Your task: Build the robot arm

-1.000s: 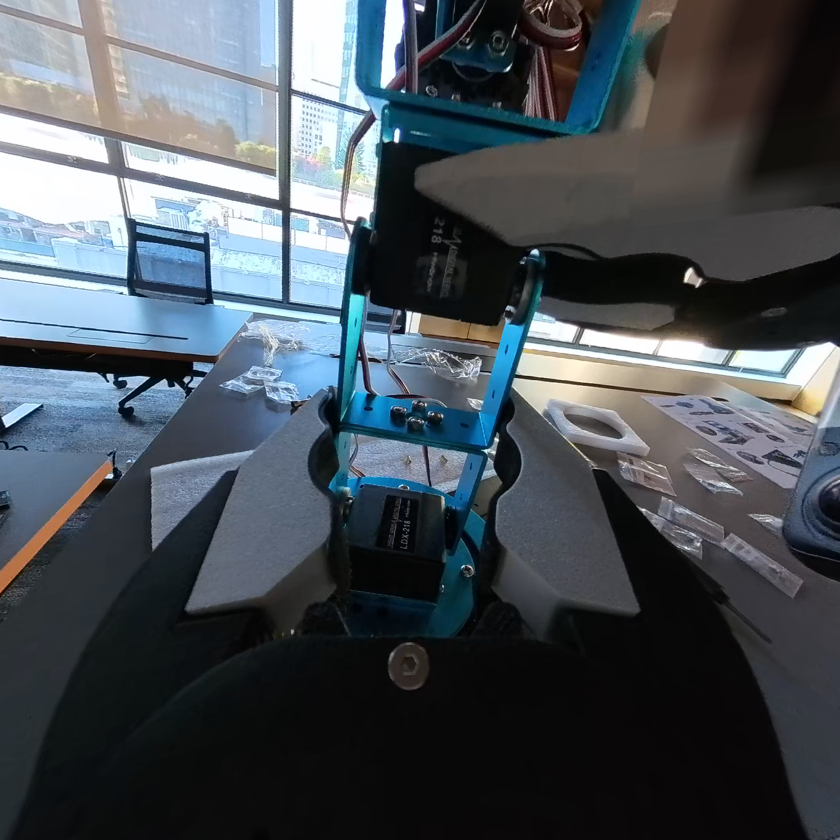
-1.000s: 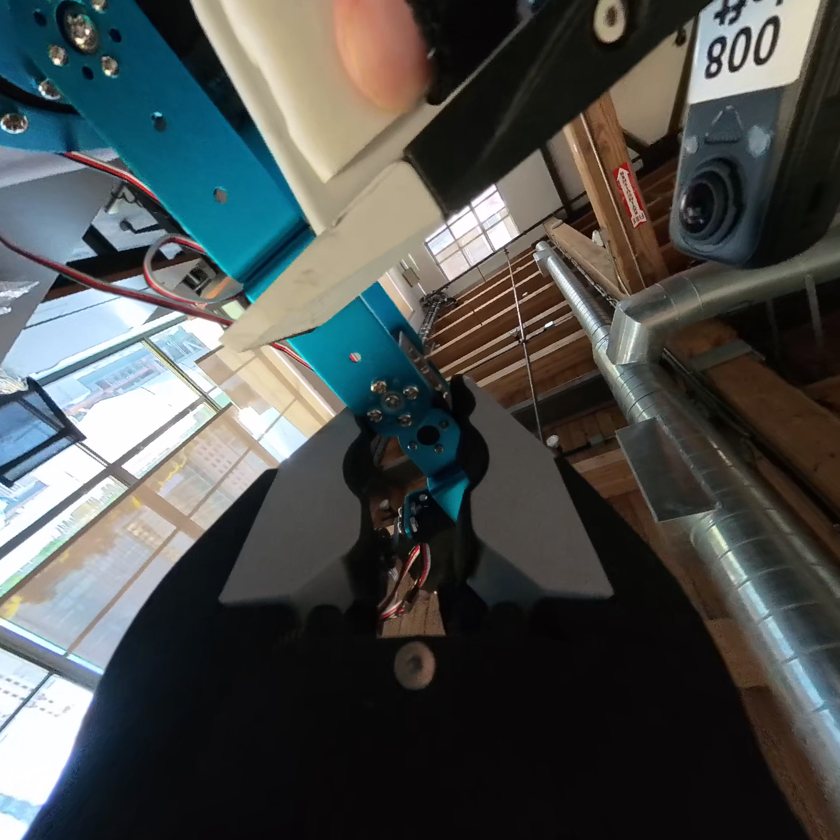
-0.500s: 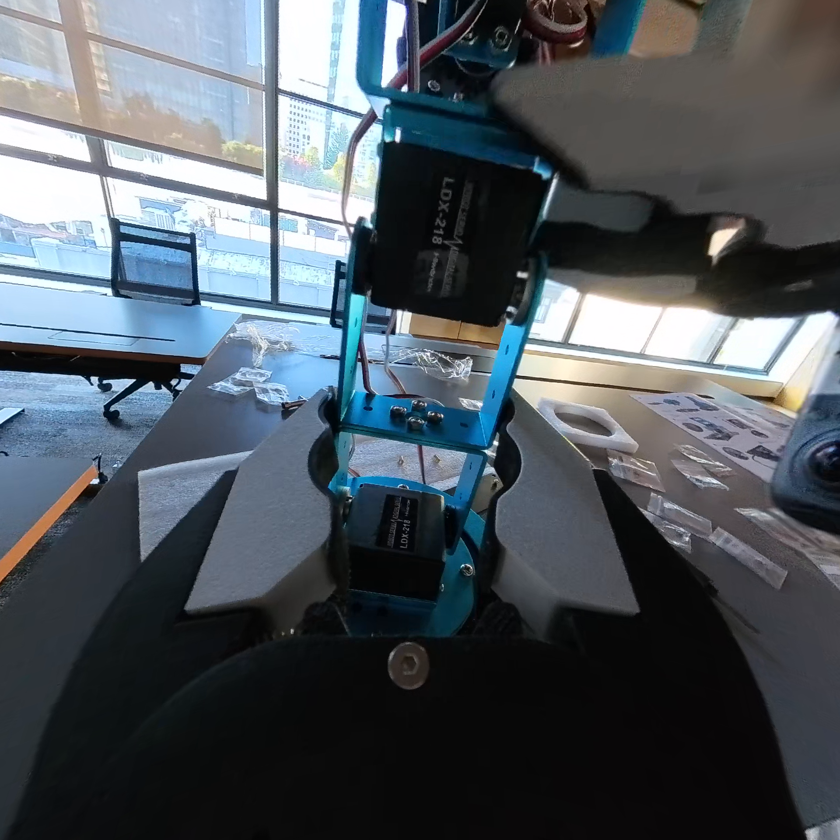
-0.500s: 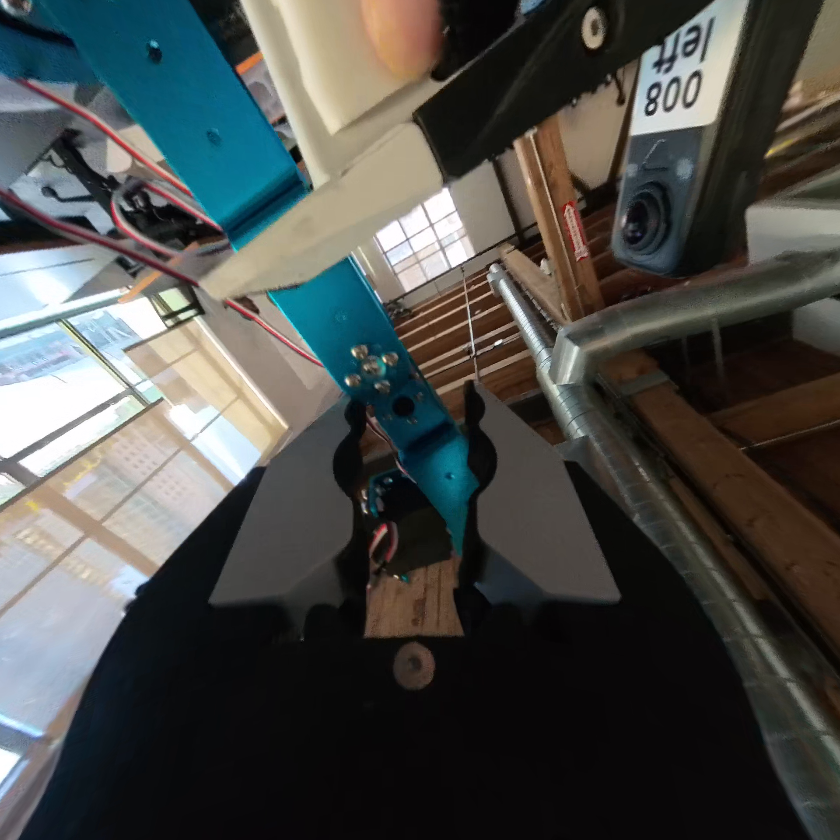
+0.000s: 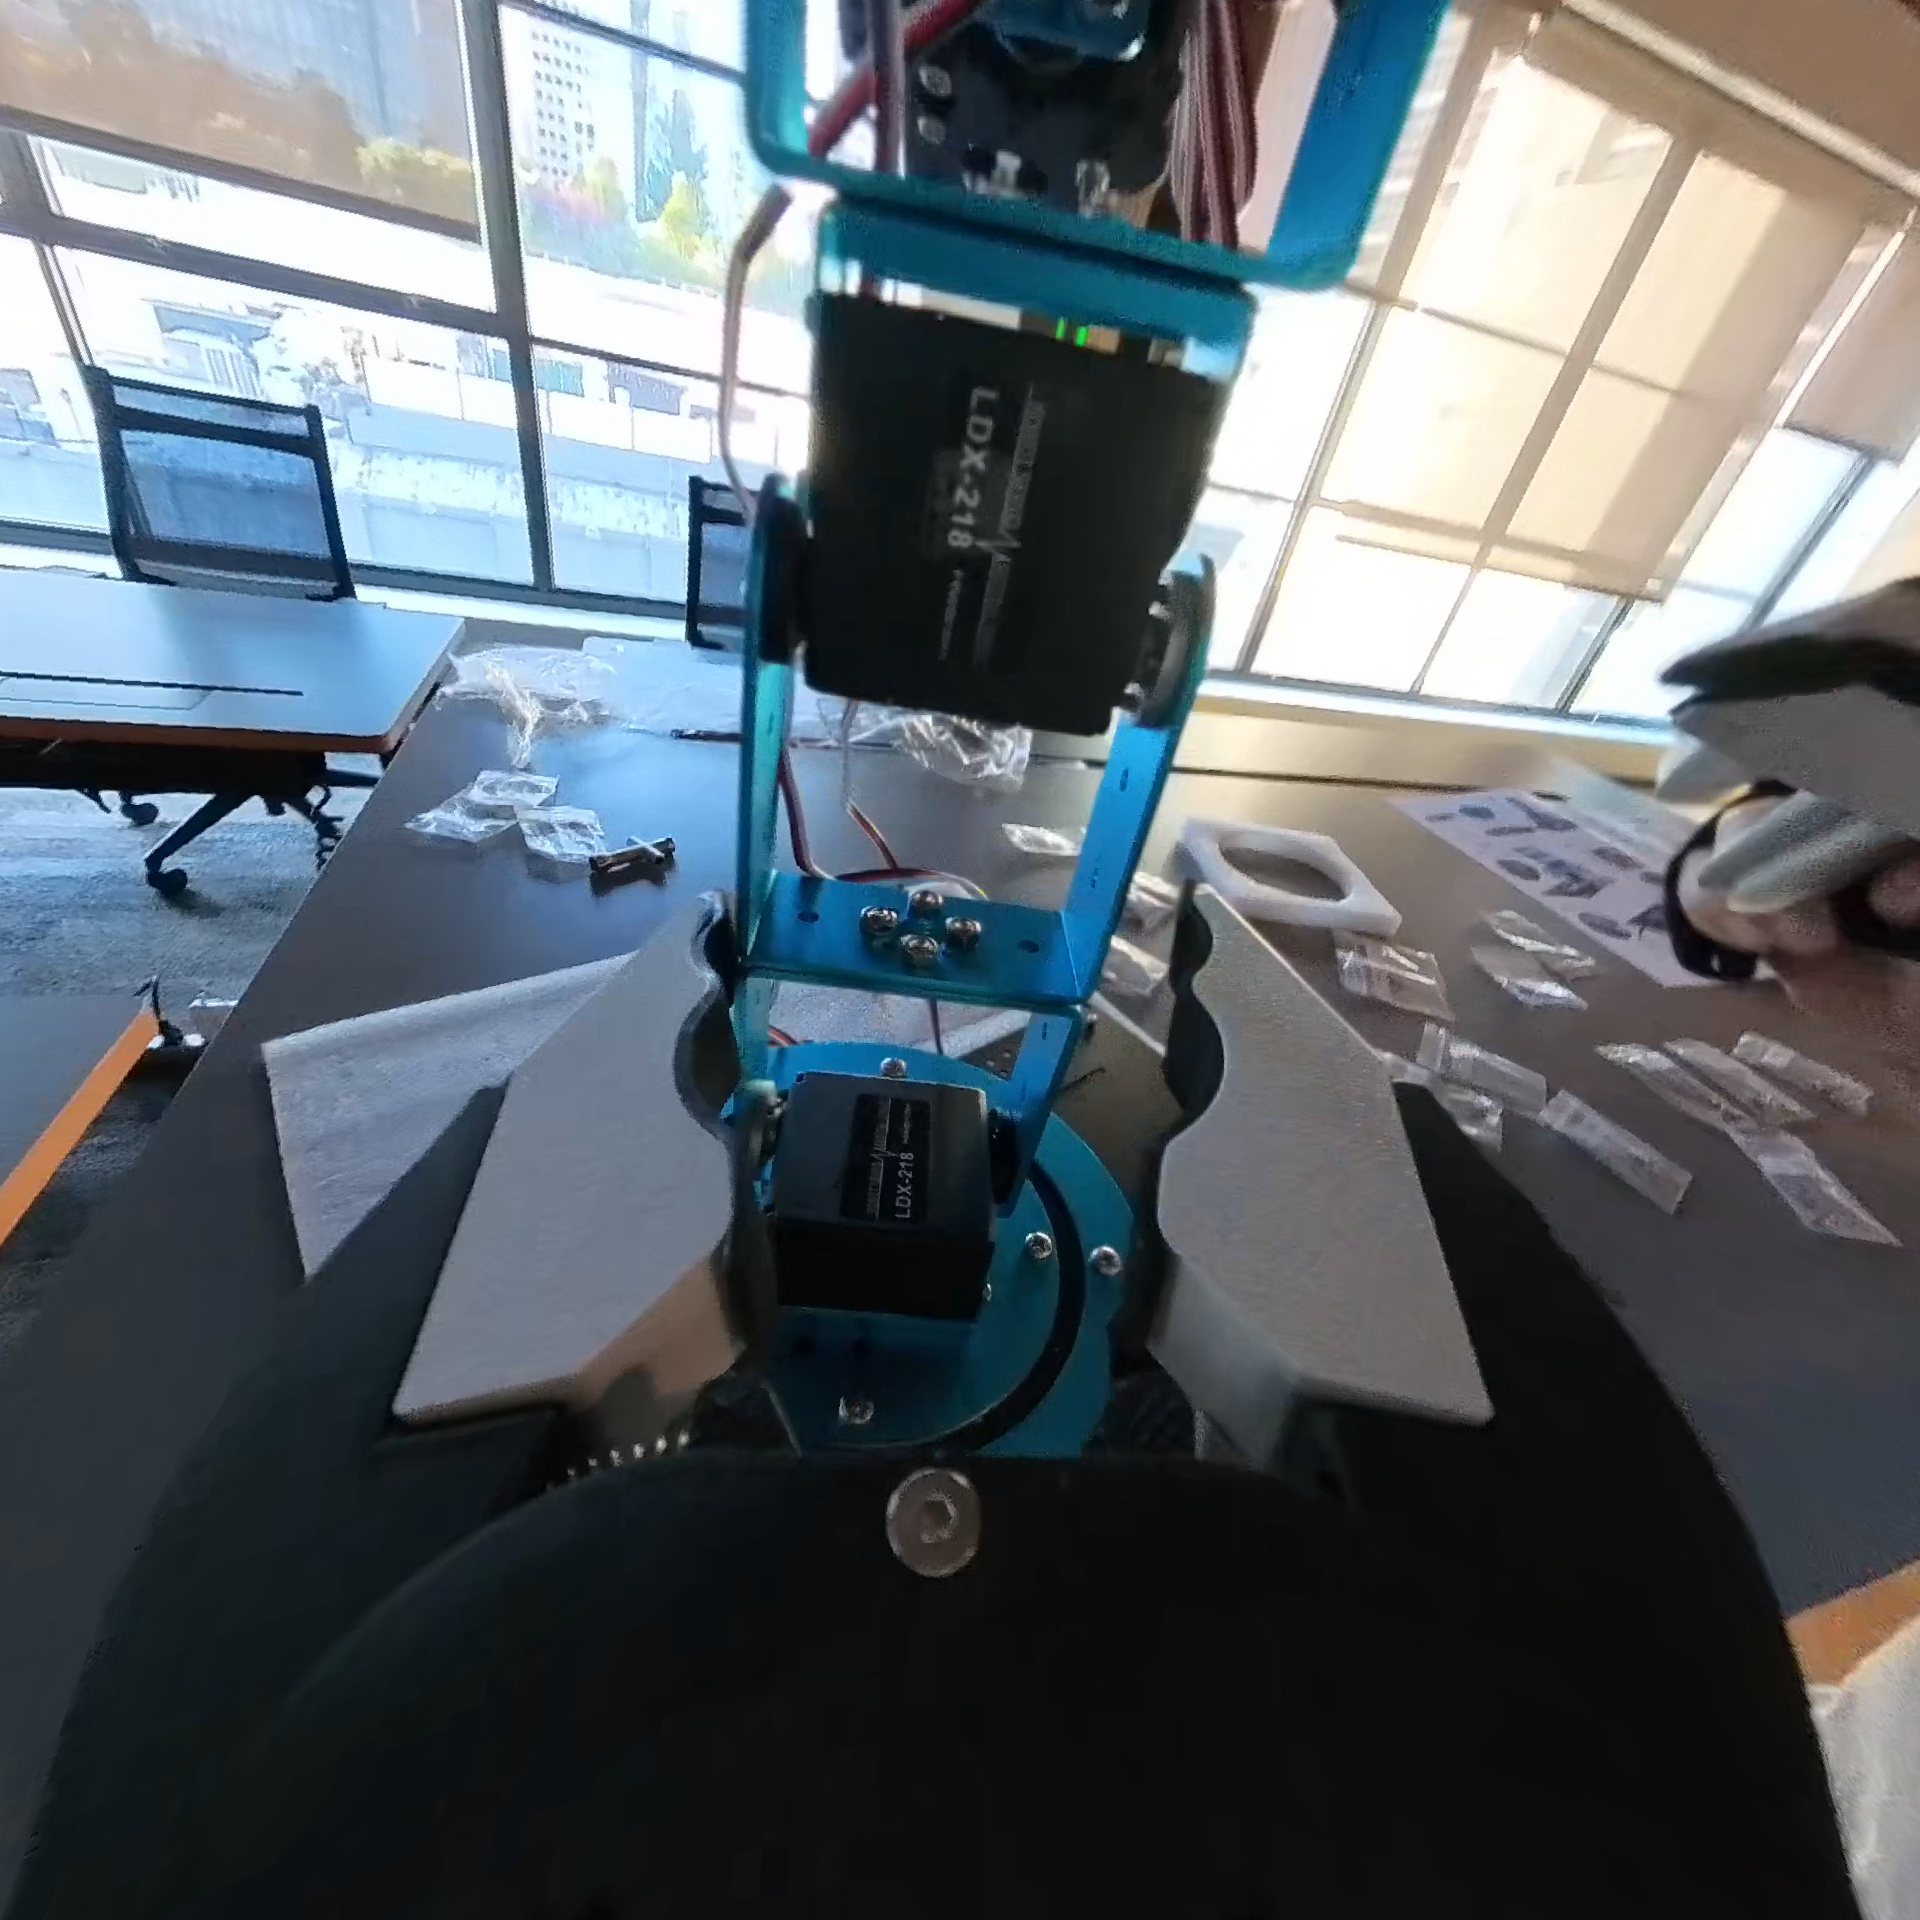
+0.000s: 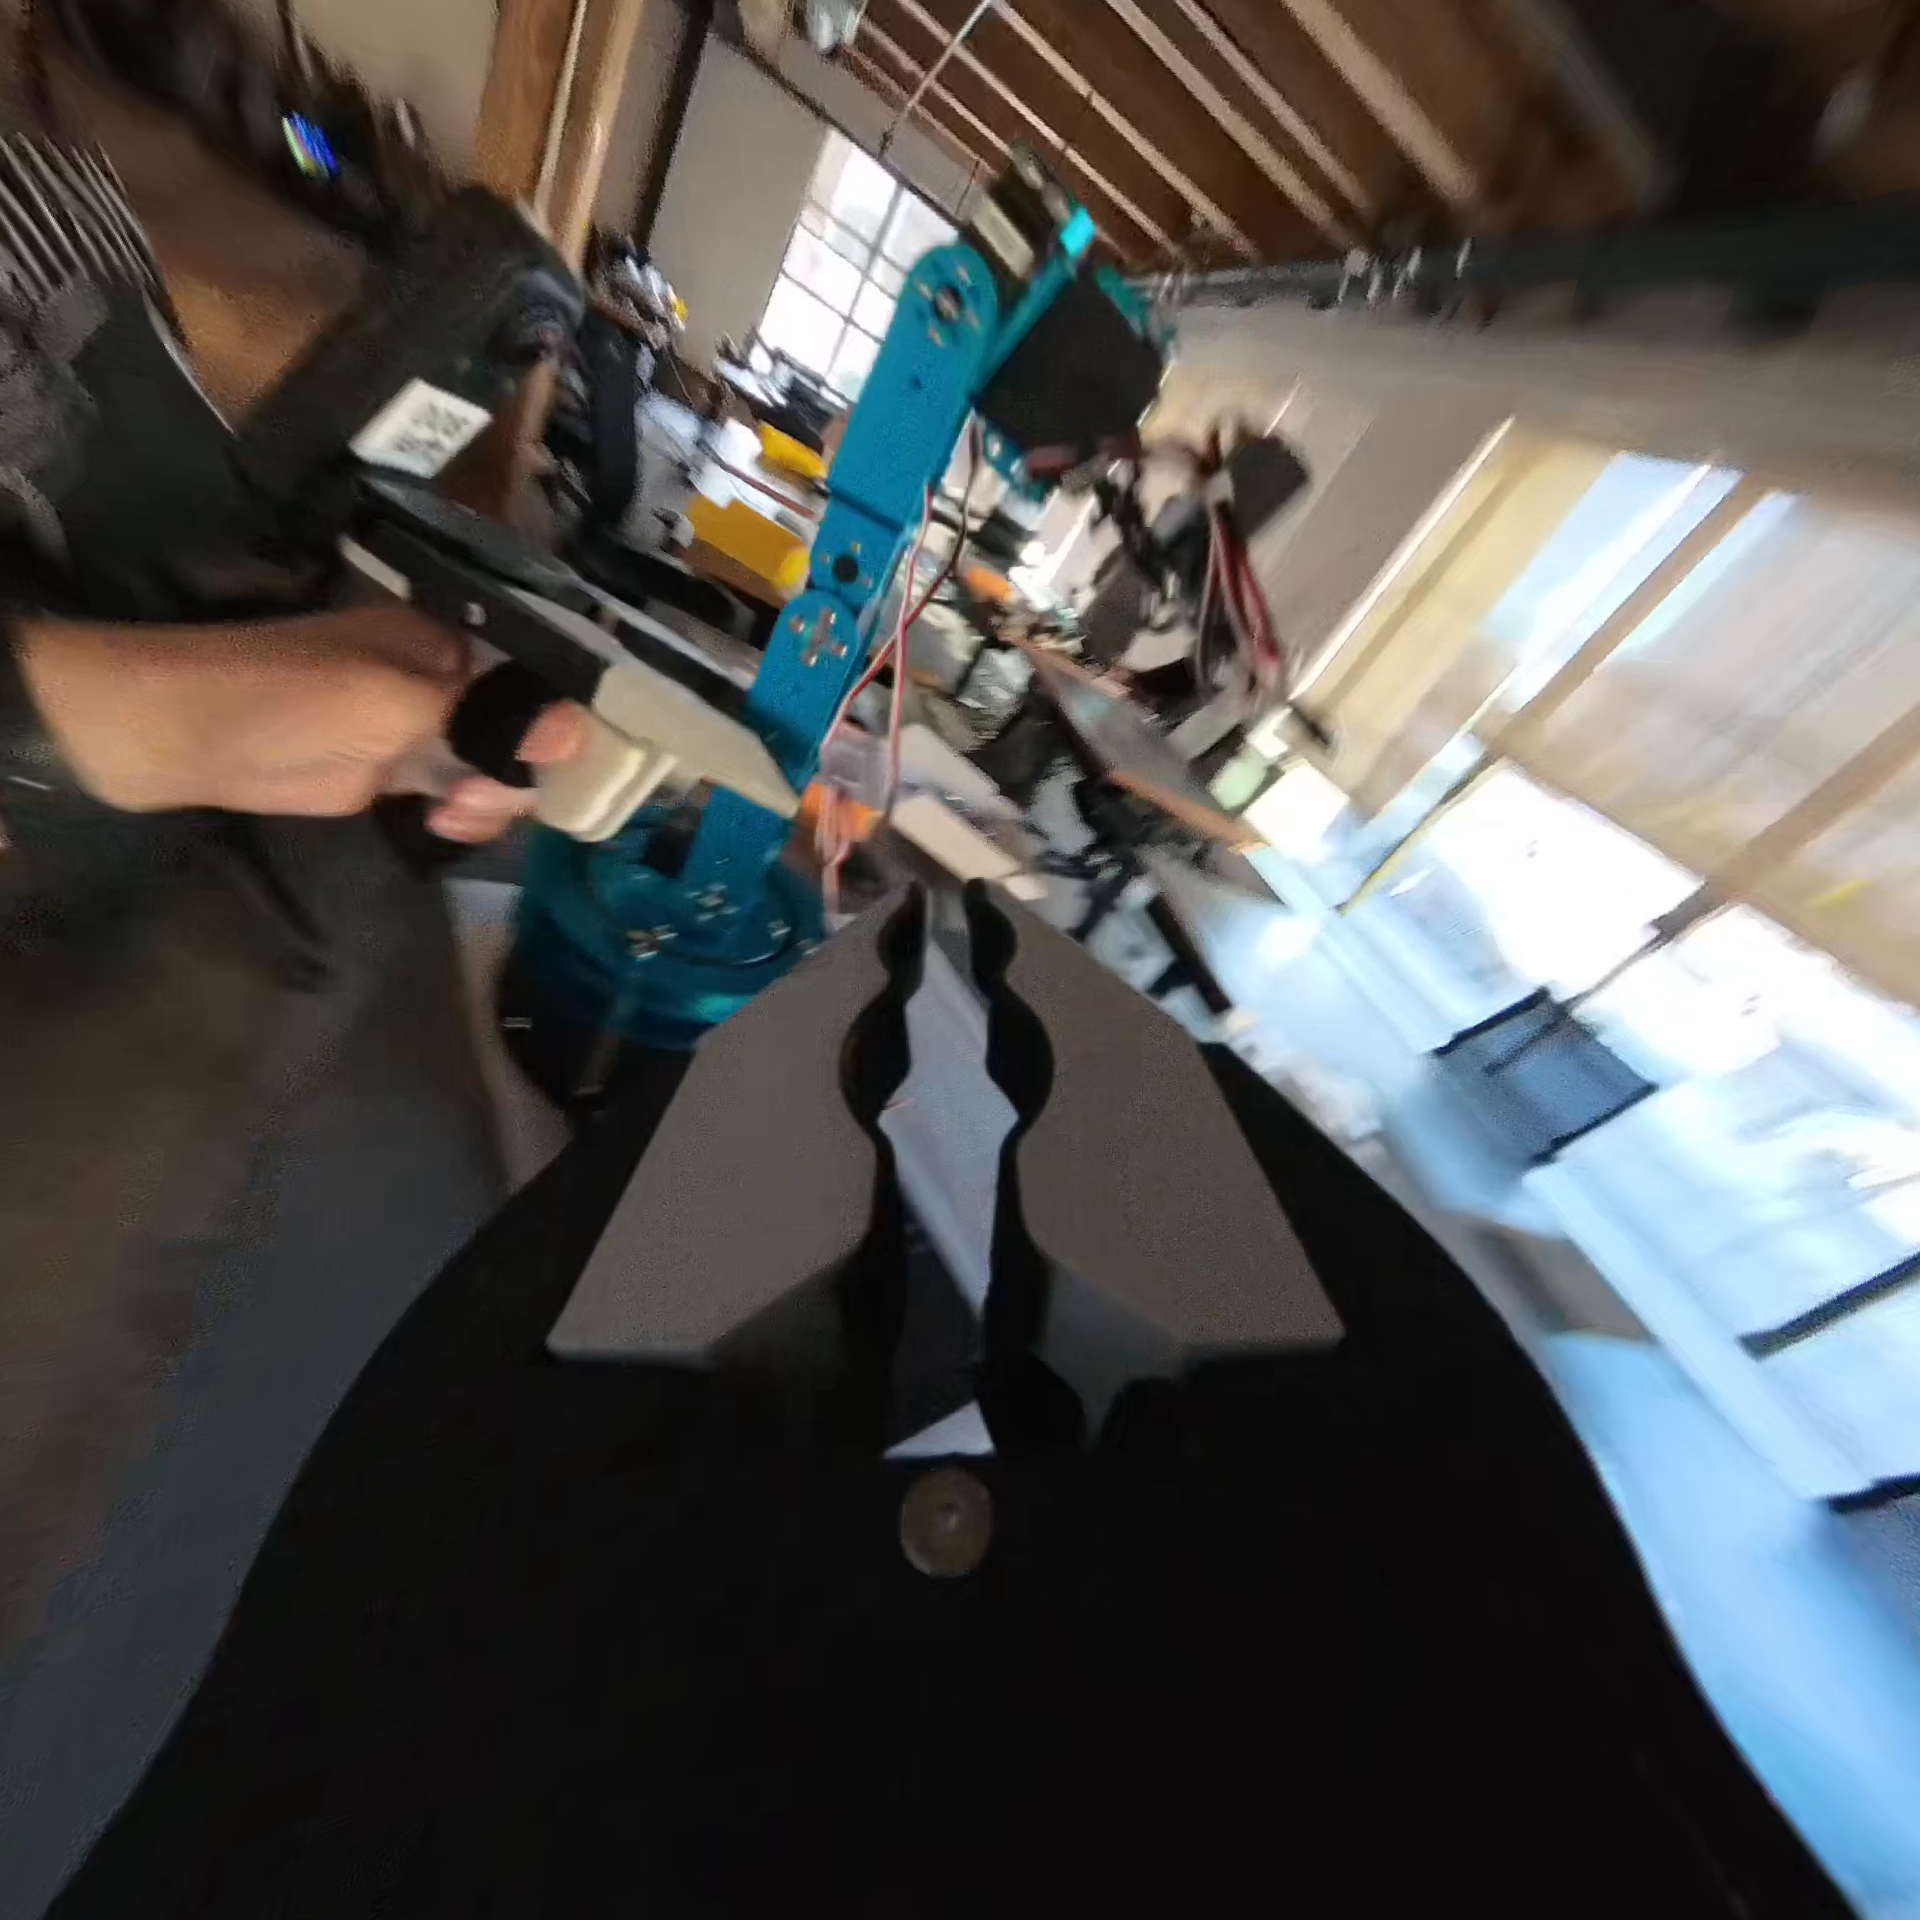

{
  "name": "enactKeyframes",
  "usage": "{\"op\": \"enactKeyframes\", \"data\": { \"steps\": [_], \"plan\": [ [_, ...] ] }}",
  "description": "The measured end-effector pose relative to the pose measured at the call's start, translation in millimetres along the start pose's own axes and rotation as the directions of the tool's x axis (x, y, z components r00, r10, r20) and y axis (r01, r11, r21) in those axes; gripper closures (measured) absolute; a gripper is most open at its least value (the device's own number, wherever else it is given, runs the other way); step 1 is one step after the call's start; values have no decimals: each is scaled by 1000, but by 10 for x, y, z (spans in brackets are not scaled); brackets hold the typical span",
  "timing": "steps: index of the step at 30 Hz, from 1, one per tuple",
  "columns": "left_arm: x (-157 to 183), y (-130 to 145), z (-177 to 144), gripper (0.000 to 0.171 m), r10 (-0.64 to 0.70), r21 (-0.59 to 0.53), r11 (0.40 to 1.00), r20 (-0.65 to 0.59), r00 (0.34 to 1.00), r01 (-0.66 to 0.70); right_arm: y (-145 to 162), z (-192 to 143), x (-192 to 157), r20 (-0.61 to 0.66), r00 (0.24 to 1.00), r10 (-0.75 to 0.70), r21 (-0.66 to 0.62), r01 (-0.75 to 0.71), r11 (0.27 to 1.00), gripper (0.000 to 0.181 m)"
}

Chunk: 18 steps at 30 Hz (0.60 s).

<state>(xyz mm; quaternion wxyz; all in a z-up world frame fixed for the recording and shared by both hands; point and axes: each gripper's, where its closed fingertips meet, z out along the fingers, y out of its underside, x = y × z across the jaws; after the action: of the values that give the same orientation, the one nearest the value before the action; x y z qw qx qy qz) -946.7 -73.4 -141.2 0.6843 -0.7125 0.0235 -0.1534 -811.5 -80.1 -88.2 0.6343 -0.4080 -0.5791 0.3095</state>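
A small blue metal robot arm with black servos stands on its round blue base on the dark table. My left gripper is low on the arm, its grey fingers on either side of the lower bracket. The left finger is against the bracket and a small gap shows on the right. My right gripper is empty, its jaws nearly together, away from the arm. It also shows blurred at the right edge of the left wrist view. The right wrist view shows a hand holding the left gripper.
Several small clear plastic bags, a white foam frame and a printed sheet lie right of the arm. A white foam sheet lies on the left. A second table and an office chair stand by the windows.
My right gripper has let go of the arm's upper bracket, pulled away to the right and closed its jaws. My left gripper's jaws have widened slightly around the lower bracket.
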Motion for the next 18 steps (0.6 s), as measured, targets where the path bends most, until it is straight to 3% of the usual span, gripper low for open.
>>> {"op": "enactKeyframes", "data": {
  "steps": [3, 7, 8, 10, 15, 16, 18],
  "plan": [
    [2, 19, -2, 90, 14, -39, 999, 6, 1000, -13, 288, -252, 4, 48, 965, 257, -25, -256, 966, 181],
    [-3, -39, -19, 94, -32, -37, 999, -16, 999, 31, 492, -432, 44, 14, 924, 383, 1, -383, 924, 175],
    [-2, -59, -21, 95, -29, -34, 999, -19, 999, 29, 560, -443, 13, 13, 916, 400, -11, -400, 916, 162],
    [-2, -89, -17, 97, -20, -30, 999, -20, 1000, 20, 663, -476, -125, 56, 910, 411, -36, -409, 912, 181],
    [-9, -70, 46, 97, -27, -39, 999, -14, 1000, 26, 757, -480, -316, 69, 922, 380, -53, -377, 925, 181],
    [-18, -58, 56, 97, -26, -40, 999, -7, 1000, 26, 769, -462, -337, 67, 927, 368, -60, -365, 929, 174],
    [-28, -43, 71, 98, -33, -35, 999, 1, 999, 33, 782, -447, -407, 98, 919, 382, -65, -377, 924, 181]
  ]
}}
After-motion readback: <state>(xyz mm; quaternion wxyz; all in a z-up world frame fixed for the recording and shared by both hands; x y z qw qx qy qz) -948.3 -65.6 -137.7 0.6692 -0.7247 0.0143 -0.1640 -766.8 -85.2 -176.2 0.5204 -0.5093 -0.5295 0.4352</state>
